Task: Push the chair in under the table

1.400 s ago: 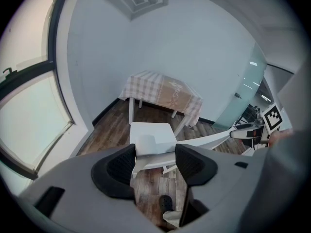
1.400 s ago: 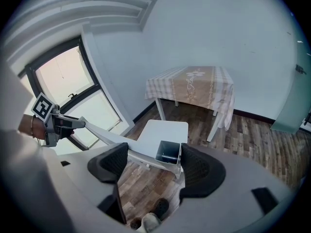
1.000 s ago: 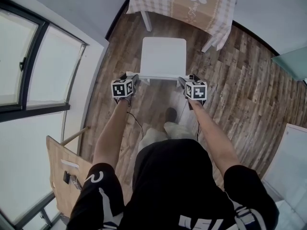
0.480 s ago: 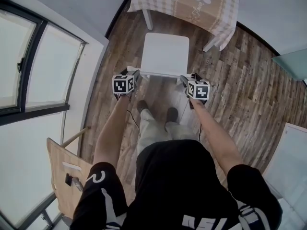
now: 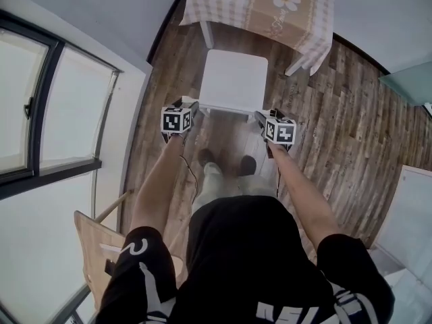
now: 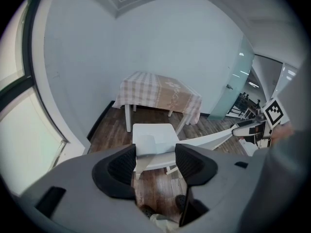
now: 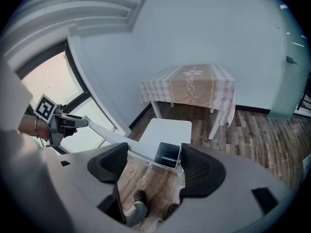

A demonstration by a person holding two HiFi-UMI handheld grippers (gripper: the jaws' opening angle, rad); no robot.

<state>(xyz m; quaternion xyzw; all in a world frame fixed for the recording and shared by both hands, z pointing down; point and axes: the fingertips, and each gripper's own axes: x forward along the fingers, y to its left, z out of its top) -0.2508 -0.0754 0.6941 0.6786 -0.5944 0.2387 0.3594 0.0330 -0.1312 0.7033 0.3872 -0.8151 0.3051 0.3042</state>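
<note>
Two handheld grippers, one white chair, one table. Far left: a large dark-framed window [image 5: 47, 106], with a light wooden panel [image 5: 94, 245] below it. Left gripper [image 5: 191, 105]: jaws part-way open and closed upon the left end of the chair's backrest, the white rail filling the gap between the pads. Centre: white chair [image 5: 233, 79] on a wood-plank floor [image 5: 337, 120], backrest toward the person, with its seat almost wholly out from under the table and its far edge near the cloth's hem. Beyond it: table [image 5: 260, 2] under a beige checked cloth with a flower motif, white legs showing. The person's shoes [image 5: 206, 157] stand behind the backrest. Right gripper [image 5: 260, 115]: jaws likewise part-way open, clamped on the backrest's right end, whose hollow square end sits between the pads.
</note>
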